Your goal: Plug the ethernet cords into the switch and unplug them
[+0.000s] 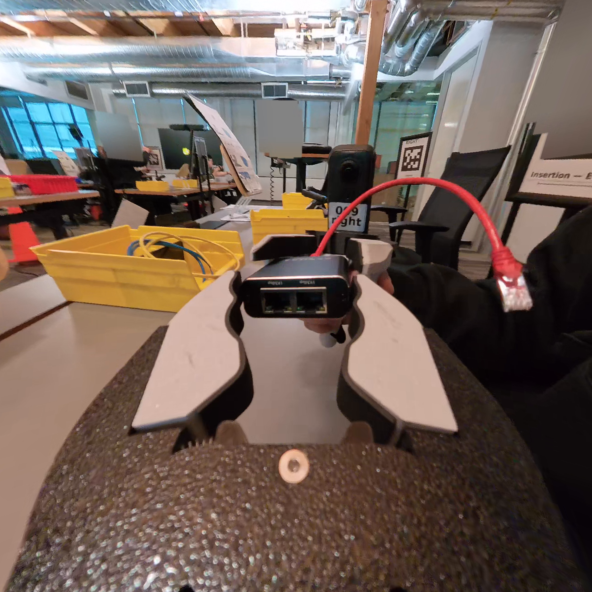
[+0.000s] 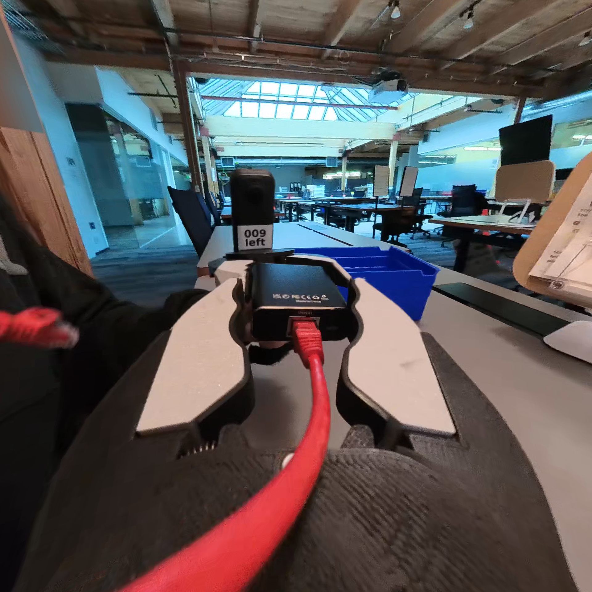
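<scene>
Both grippers face each other across the table (image 1: 64, 368) with the black switch (image 1: 296, 296) held in the air between them. The left gripper (image 1: 296, 301) is clamped on its two-port end, the right gripper (image 2: 296, 315) on the other. The red cord (image 2: 315, 384) sits plugged in at the right's end. Its free plug (image 1: 512, 285) dangles beside the switch. Next, I'd guess, one gripper must let go to fetch it. Beyond, a yellow bin (image 1: 112, 275) holds more cords.

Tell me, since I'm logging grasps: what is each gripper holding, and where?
Both hold the black switch by its side walls: left gripper at the two-port end, right gripper at the red cord end.
</scene>
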`<state>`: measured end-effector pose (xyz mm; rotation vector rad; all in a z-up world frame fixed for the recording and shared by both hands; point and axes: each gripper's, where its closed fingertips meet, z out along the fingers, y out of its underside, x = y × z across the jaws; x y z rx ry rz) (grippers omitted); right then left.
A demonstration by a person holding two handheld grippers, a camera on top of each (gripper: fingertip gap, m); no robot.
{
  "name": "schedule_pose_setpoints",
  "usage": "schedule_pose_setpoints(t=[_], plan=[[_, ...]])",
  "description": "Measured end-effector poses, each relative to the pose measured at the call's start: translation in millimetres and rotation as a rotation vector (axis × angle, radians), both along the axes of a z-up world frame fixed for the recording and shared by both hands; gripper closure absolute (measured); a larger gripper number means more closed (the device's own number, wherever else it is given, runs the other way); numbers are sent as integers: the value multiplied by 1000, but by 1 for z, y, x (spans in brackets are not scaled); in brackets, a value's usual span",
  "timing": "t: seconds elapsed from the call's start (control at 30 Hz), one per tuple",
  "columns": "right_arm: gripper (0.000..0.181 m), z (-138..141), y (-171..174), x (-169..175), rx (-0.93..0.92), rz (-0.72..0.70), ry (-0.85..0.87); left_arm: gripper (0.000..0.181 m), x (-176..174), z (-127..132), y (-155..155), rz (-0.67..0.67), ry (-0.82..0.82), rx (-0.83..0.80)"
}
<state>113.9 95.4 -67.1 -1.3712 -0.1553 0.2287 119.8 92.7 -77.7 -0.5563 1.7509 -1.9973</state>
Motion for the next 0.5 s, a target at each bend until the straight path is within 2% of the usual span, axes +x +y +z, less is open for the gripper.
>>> schedule_pose_setpoints(t=[0.17, 0.23, 0.3, 0.4, 0.5], plan=[[123, 3, -4, 3, 25, 34, 50, 118, 0, 2, -3, 44, -63, 56], [99, -5, -5, 13, -13, -21, 54, 118, -2, 6, -1, 53, -82, 51], [94, -12, -8, 16, -51, -33, 36, 118, -2, 7, 2, 58, -85, 58], [95, -12, -5, 7, -53, 21, 57, 118, -3, 8, 1, 37, -82, 19], [117, -13, -1, -2, -45, 38, -13, 118, -5, 9, -4, 17, -96, 10]])
